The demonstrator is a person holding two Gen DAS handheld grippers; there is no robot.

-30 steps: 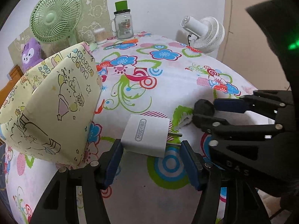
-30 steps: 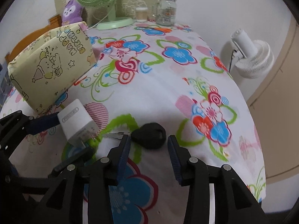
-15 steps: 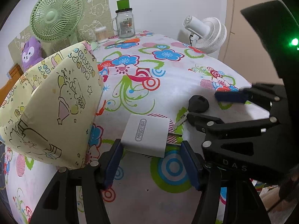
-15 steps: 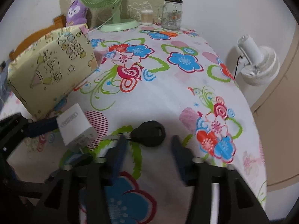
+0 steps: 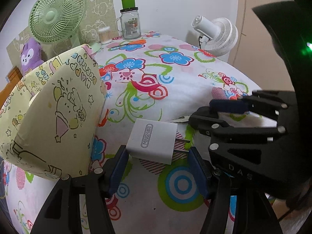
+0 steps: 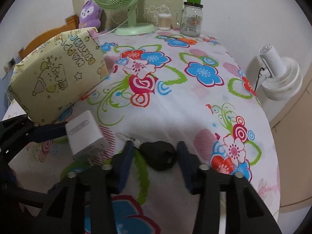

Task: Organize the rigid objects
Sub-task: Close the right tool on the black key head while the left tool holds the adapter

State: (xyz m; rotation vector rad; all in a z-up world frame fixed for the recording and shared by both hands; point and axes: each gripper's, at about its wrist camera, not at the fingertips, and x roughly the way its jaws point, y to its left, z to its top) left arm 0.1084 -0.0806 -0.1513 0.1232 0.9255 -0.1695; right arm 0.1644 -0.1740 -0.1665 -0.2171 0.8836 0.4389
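A white plug adapter (image 5: 153,141) lies on the floral tablecloth, its prongs pointing right. My left gripper (image 5: 158,167) is open, its blue pads on either side of the adapter's near end, not touching. The adapter also shows in the right wrist view (image 6: 84,134). A black key (image 6: 159,155) lies between the open pads of my right gripper (image 6: 155,161), its metal blade pointing left. In the left wrist view my right gripper (image 5: 212,110) hides most of the key.
A yellow cartoon-print fabric box (image 5: 52,117) stands left of the adapter. At the table's back are a green fan (image 5: 56,17), a glass jar with green lid (image 5: 129,22), a cotton-swab tub (image 5: 105,35) and orange scissors (image 6: 180,39). A white fan (image 5: 216,34) stands past the right edge.
My right gripper lifted back from the key, then came down again so the key sits deeper between its pads. My left gripper stays around the adapter.
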